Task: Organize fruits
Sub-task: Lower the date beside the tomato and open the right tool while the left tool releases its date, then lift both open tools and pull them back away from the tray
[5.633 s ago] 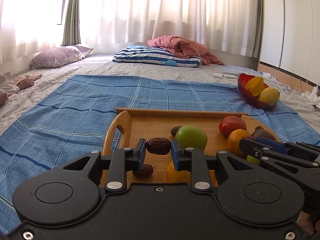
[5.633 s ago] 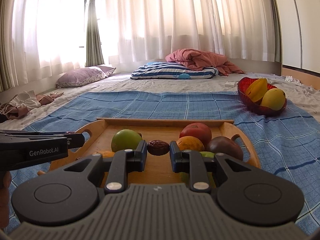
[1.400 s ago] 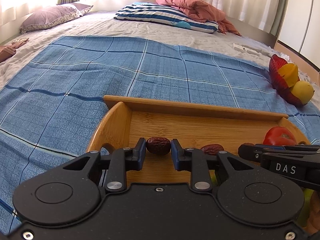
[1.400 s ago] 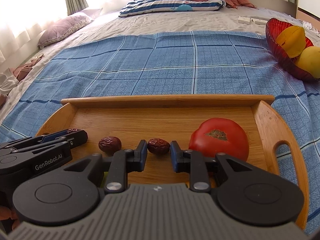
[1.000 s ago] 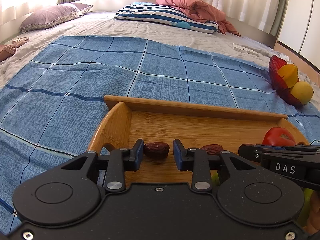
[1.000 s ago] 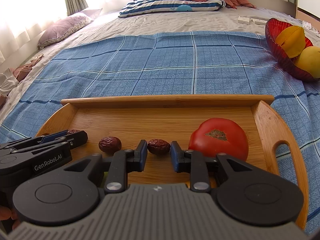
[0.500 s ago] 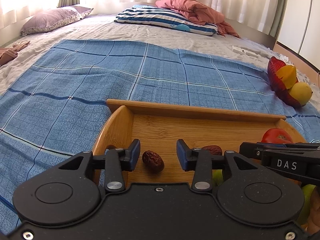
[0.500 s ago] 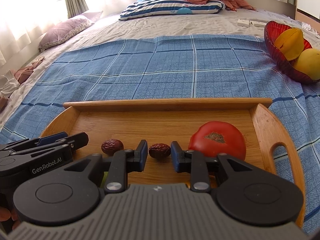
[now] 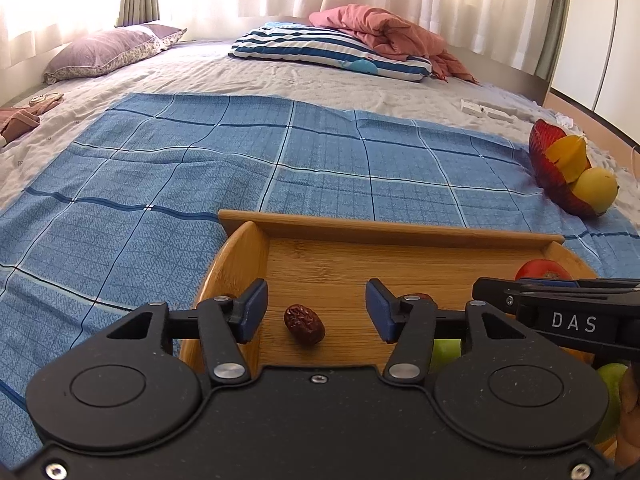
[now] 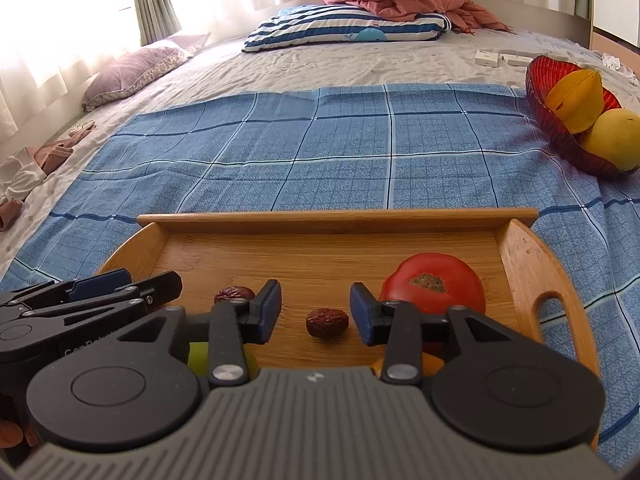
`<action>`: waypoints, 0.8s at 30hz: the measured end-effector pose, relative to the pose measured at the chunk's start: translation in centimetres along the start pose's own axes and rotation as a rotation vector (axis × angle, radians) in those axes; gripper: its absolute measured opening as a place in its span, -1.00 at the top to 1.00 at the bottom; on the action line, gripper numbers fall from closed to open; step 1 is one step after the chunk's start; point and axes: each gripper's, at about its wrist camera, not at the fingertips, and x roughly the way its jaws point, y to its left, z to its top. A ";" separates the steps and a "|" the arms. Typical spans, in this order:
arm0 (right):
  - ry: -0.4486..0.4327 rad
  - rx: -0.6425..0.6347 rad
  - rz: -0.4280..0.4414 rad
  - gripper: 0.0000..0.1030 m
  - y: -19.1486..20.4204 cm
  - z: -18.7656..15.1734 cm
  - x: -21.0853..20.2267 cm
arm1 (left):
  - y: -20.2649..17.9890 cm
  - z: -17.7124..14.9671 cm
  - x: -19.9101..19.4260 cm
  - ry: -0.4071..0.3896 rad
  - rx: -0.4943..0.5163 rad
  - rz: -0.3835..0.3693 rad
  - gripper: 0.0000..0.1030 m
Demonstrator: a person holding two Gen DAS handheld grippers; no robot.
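Left gripper (image 9: pixel 316 310) jaws just opened wide, wrinkled dark-red dried date (image 9: pixel 304 325) lying loose between pads on bamboo wooden tray (image 9: pixel 384 232). Right gripper (image 10: pixel 315 312) likewise parted, second date (image 10: pixel 327 322) free on tray floor, red tomato (image 10: pixel 434 286) just beyond-right. Advice: lift both straight up, avoid nudging dates. Red glass fruit bowl (image 10: pixel 560 120) far right of tray.

Left tongs (image 9: pixel 316 310) and right tongs (image 10: pixel 315 312) side by side, jaws just parted, nothing gripped.

Matt wooden tray (image 10: pixel 524 264), wrinkled dates (image 10: pixel 327 322), perhaps glassy red bowl (image 10: pixel 548 120)
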 end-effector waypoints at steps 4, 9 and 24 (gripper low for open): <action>-0.016 -0.001 -0.005 -0.29 -0.1 0.0 -0.5 | 0.0 -0.1 -0.6 -0.012 0.000 0.000 -0.21; -0.031 -0.009 -0.009 -0.39 -0.3 -0.2 -1.1 | 0.1 -0.2 -1.4 -0.034 0.004 -0.002 -0.56; -0.151 -0.092 -0.061 -0.75 0.1 -0.9 -4.2 | 0.1 -0.8 -3.8 -0.074 0.025 -0.003 -0.84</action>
